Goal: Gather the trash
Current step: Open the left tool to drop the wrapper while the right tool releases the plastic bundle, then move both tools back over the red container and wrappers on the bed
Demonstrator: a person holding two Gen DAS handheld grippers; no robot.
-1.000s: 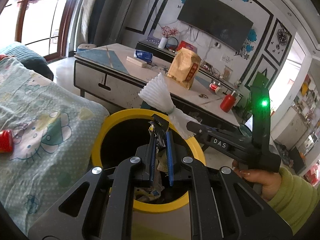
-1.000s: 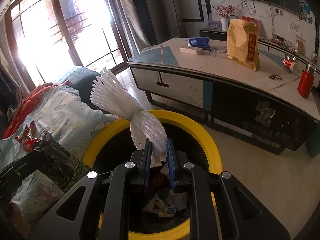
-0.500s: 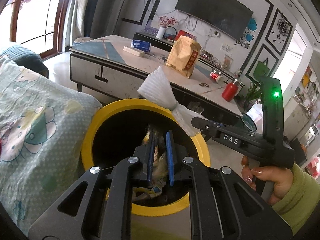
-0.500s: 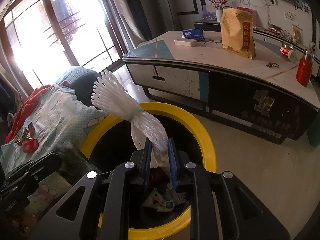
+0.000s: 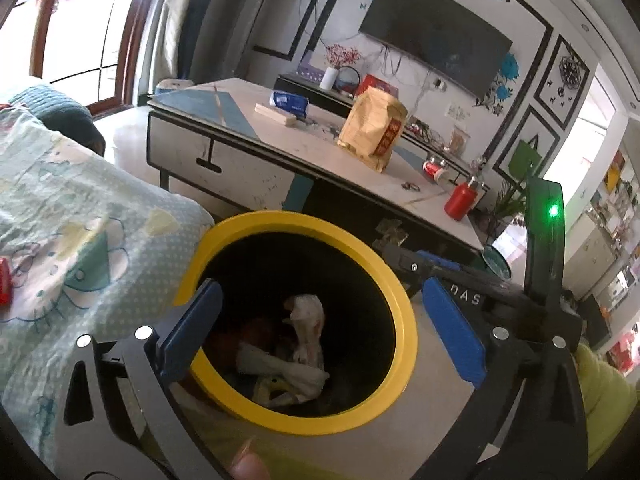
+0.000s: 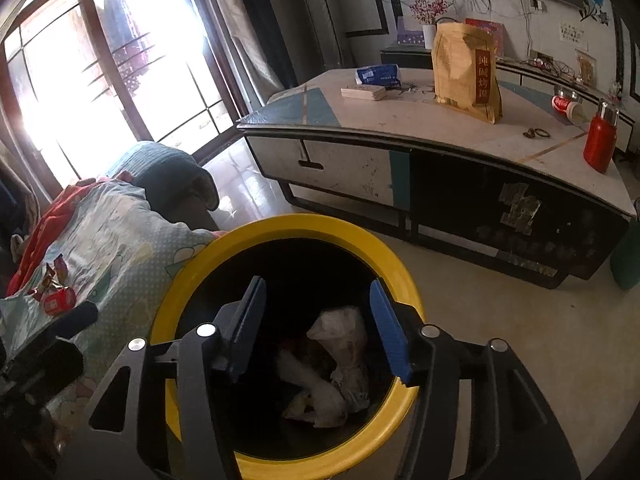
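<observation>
A black trash bin with a yellow rim (image 5: pixel 296 220) (image 6: pixel 320 224) stands below both grippers. My left gripper (image 5: pixel 320 286) hangs over its mouth, jaws opening wide, nothing between the blue pads. My right gripper (image 6: pixel 317 282) is also over the bin, jaws opening and empty. Inside lie a white foam net (image 5: pixel 280 364) (image 6: pixel 316 392) and a crumpled pale wrapper (image 5: pixel 306 312) (image 6: pixel 344 336) on other litter. Red candy wrappers (image 6: pixel 56 296) lie on the patterned blanket (image 6: pixel 112 240) to the left.
A low coffee table (image 6: pixel 400 128) behind the bin carries a tan paper bag (image 6: pixel 466 72), a red bottle (image 6: pixel 600 140), a tissue pack (image 6: pixel 378 74) and a can (image 6: pixel 564 104). A green-sleeved arm (image 5: pixel 608 392) holds the right gripper. Bare floor (image 6: pixel 520 320) lies to the right.
Both grippers have gone from shut to open. The white foam net has left the right gripper and the small wrapper the left one; both now lie in the bin.
</observation>
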